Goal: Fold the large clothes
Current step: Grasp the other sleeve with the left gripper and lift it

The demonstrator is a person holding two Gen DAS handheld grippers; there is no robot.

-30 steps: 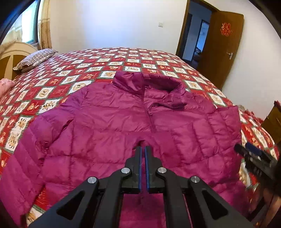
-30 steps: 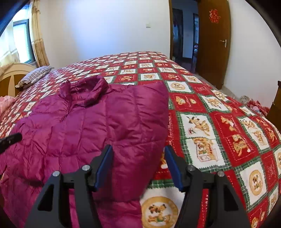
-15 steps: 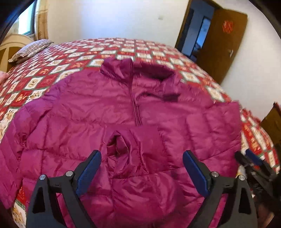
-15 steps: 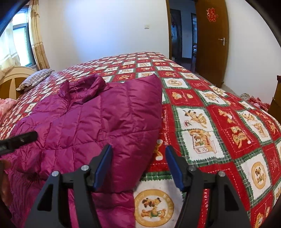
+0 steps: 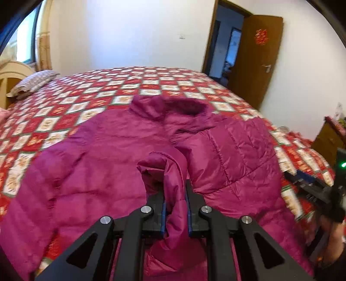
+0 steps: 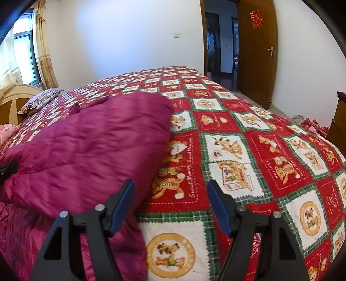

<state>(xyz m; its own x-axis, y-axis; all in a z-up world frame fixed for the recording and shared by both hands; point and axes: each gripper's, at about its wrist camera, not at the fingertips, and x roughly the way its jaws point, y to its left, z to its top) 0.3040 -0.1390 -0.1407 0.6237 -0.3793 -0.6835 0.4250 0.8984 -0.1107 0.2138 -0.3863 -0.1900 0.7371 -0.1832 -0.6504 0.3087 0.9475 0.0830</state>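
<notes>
We see a bed covered by a red, white and green checked quilt printed with cartoon bears, with a striped pillow at its far left by a cream wooden headboard. Behind it we note a white wall with a light switch, a curtained window on the left and an open brown door with a red paper emblem on the right. At the right edge we see a wooden cabinet.

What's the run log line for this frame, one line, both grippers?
phase: folding | left gripper: shut on jacket fold | right gripper: open, empty, beside jacket edge | surface: bed quilt
</notes>
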